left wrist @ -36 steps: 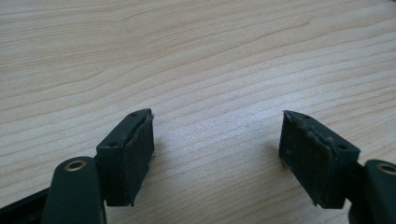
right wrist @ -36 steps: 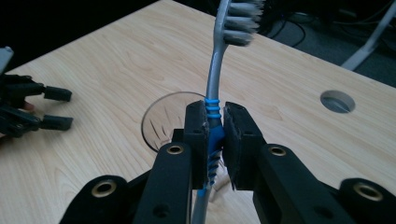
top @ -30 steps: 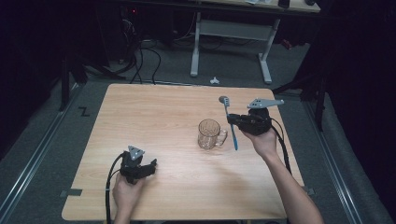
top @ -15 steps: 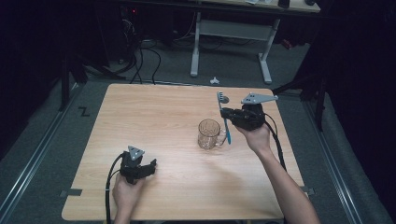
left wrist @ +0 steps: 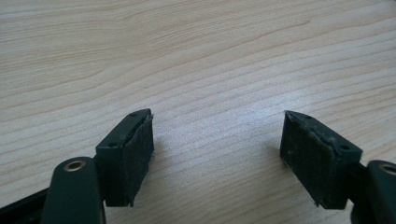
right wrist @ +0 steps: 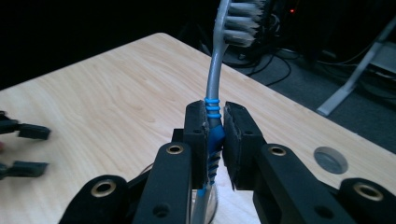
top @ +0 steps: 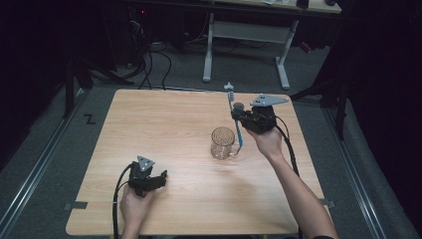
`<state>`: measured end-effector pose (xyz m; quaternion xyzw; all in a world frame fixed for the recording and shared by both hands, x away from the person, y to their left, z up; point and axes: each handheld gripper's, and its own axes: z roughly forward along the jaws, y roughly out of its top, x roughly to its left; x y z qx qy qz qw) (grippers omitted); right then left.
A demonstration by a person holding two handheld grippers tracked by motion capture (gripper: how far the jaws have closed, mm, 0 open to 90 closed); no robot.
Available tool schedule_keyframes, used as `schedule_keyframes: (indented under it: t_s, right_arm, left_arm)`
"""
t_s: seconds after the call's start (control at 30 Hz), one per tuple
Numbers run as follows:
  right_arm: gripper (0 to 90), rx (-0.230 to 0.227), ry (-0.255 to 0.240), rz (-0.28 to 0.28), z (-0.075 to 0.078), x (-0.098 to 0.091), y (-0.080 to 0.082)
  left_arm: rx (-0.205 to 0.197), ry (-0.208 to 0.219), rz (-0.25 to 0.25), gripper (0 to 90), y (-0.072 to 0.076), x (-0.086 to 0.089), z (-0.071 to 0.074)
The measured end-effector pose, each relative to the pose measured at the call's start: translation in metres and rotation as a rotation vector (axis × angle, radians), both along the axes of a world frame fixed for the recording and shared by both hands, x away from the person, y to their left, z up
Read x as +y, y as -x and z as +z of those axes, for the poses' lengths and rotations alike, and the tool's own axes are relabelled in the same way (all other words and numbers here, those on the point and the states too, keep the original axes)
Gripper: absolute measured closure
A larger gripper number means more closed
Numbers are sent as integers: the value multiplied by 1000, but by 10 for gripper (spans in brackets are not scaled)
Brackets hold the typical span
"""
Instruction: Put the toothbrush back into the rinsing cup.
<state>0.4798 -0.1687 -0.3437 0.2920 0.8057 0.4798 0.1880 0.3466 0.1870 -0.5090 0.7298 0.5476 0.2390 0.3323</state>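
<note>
R gripper (right wrist: 215, 140) pinches toothbrush (right wrist: 215, 79) mid-handle, tail end over the glass mug (top: 222, 143); brush looks light, stiff, slick, so grip the ribbed blue bit; L gripper (left wrist: 217, 158) spread, idle on table (top: 164, 124)

Wooden table (top: 169, 124), glass mug (top: 222, 143) standing on it

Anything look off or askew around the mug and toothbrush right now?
Nothing stands out. The glass mug stands upright on the table; the right gripper clamps the toothbrush, tip beside the mug.
</note>
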Motion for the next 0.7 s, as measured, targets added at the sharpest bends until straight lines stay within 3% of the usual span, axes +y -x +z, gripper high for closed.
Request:
schedule_keyframes:
  t_s: [0.3,0.7]
  right_arm:
    - [803,-2,-3,-33,-10,5,-15]
    - [802,-25,10,-58,-17,6,-19]
  left_arm:
    - [0,6,1,265,0,0,0]
    - [-1,-1,0,263,0,0,0]
